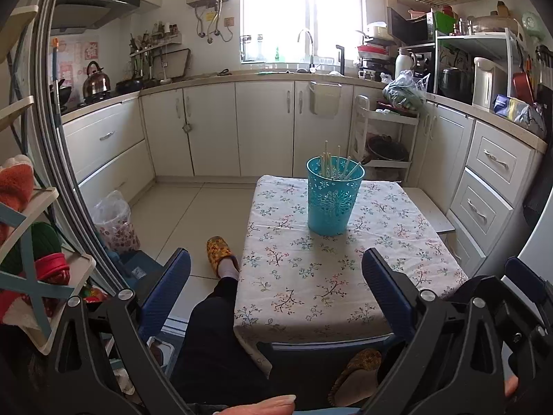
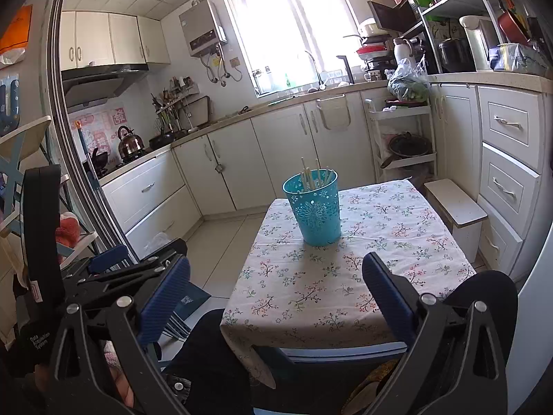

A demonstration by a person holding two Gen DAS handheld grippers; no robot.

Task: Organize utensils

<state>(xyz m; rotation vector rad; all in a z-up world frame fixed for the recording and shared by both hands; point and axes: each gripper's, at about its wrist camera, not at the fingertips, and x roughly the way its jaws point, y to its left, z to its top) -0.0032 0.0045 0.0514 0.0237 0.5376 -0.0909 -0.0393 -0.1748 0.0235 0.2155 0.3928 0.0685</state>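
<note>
A turquoise cut-out cup (image 1: 331, 200) stands upright on a small table with a floral cloth (image 1: 311, 276), and several pale chopsticks (image 1: 333, 166) stick up out of it. The right wrist view shows the same cup (image 2: 315, 208) and chopsticks (image 2: 316, 176) near the table's far left. My left gripper (image 1: 276, 297) is open, held back near the table's front edge, with nothing between its blue fingers (image 1: 387, 290). My right gripper (image 2: 276, 301) is open too, also short of the cup and empty. The left gripper's body (image 2: 114, 273) shows at the right view's left.
White kitchen cabinets (image 1: 214, 128) line the far and right walls. A white rack (image 1: 383, 138) and a low white stool (image 2: 456, 207) stand to the right of the table. A person's leg (image 1: 214, 328) and slipper (image 1: 219, 252) lie left of it. A bagged bin (image 1: 115, 221) sits on the floor.
</note>
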